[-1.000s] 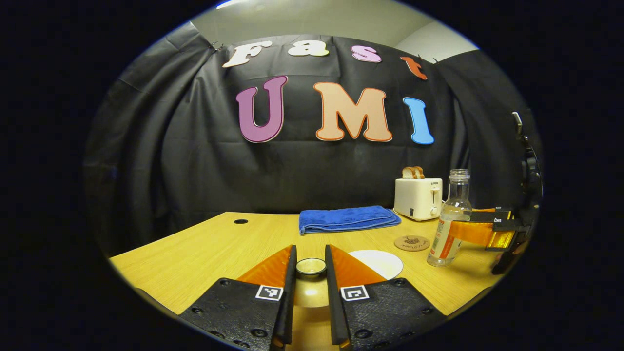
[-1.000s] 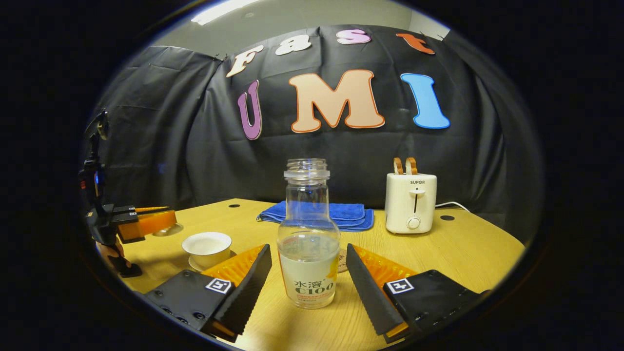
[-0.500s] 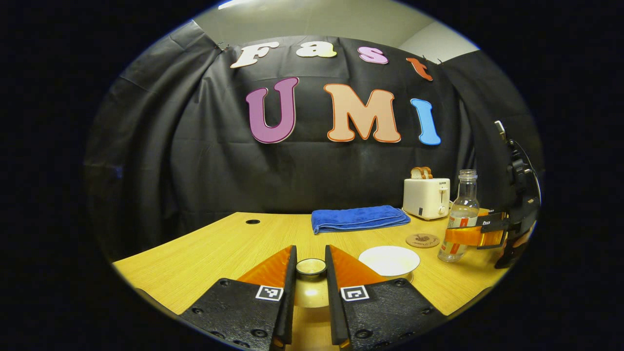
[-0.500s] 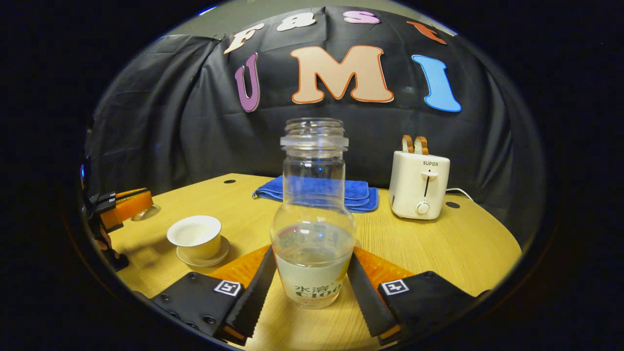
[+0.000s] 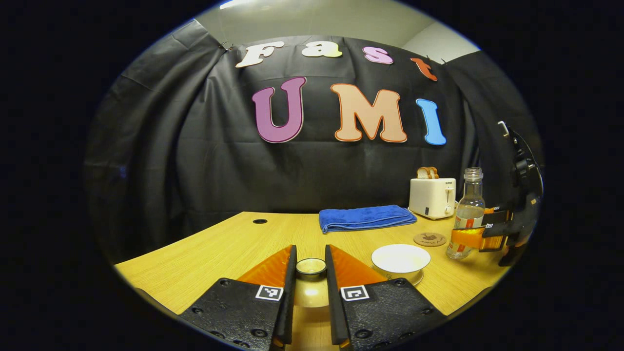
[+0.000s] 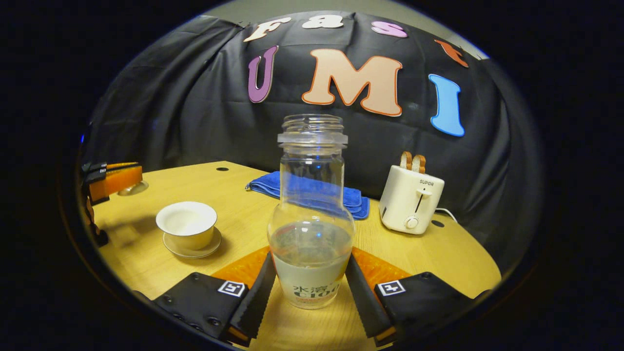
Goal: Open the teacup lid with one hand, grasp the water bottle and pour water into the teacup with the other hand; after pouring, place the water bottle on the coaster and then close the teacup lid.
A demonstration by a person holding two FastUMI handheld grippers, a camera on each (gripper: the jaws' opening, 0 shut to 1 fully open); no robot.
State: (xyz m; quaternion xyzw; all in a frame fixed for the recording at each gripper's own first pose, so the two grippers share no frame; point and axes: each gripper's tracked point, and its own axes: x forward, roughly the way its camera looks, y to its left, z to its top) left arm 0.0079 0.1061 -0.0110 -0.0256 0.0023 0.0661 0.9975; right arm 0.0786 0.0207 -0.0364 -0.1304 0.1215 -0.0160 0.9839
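My left gripper [image 5: 310, 262] is shut on the knob of the teacup lid [image 5: 311, 292], held off the cup. The white teacup [image 5: 400, 257] stands uncovered on its saucer, just right of the left fingers. In the right gripper view the cup [image 6: 186, 225] sits on the saucer [image 6: 192, 249] at the left. The clear water bottle [image 6: 312, 219], uncapped and about a third full, stands upright between the fingers of my right gripper [image 6: 310, 261], which press on both its sides. The bottle [image 5: 468, 214] is also at the far right of the left gripper view. The round coaster [image 5: 429, 239] lies beside it.
A folded blue towel [image 5: 365, 218] lies at the back of the wooden table [image 5: 204, 253]. A white toaster [image 6: 411, 197] with bread in its slots stands behind the bottle. The table's front edge runs close below both grippers.
The right gripper's fingers have closed in from either side until they press on the bottle, and its view has tilted. The left gripper has drifted a little left with the lid.
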